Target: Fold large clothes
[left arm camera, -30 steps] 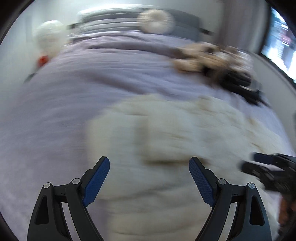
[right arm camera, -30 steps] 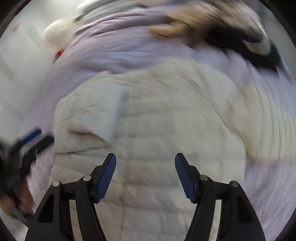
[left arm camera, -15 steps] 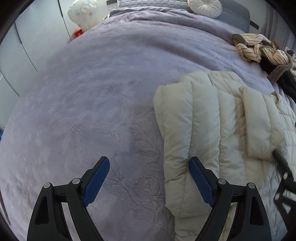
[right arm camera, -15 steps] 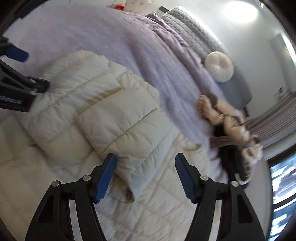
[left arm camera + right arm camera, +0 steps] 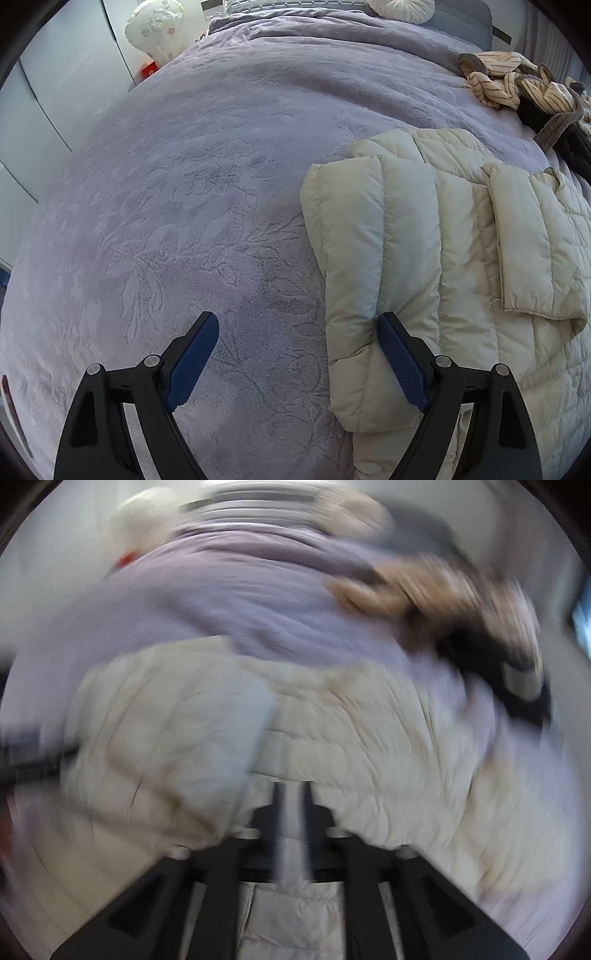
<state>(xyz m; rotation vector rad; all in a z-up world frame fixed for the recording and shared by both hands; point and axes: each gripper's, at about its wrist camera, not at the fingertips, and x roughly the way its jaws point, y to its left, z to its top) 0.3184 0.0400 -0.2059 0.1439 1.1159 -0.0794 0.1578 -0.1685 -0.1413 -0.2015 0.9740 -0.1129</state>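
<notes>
R gripper (image 5: 291, 805) closed since 0.5s | L gripper (image 5: 297, 354) open | jacket (image 5: 443, 258) long axis front-back

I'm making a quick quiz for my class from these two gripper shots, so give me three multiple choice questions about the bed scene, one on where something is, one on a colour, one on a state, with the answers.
1. In the left wrist view, where does the cream puffer jacket lie on the bed?
A. right side
B. left side
C. against the headboard

2. What colour is the bedspread?
A. green
B. lavender
C. red

3. How do the jaws of the left gripper stand?
A. shut on the jacket
B. shut on nothing
C. wide open

Answers:
1 A: the jacket fills the right of the view.
2 B: the textured cover is pale purple.
3 C: the blue pads stand far apart, bedspread showing between them.
</notes>
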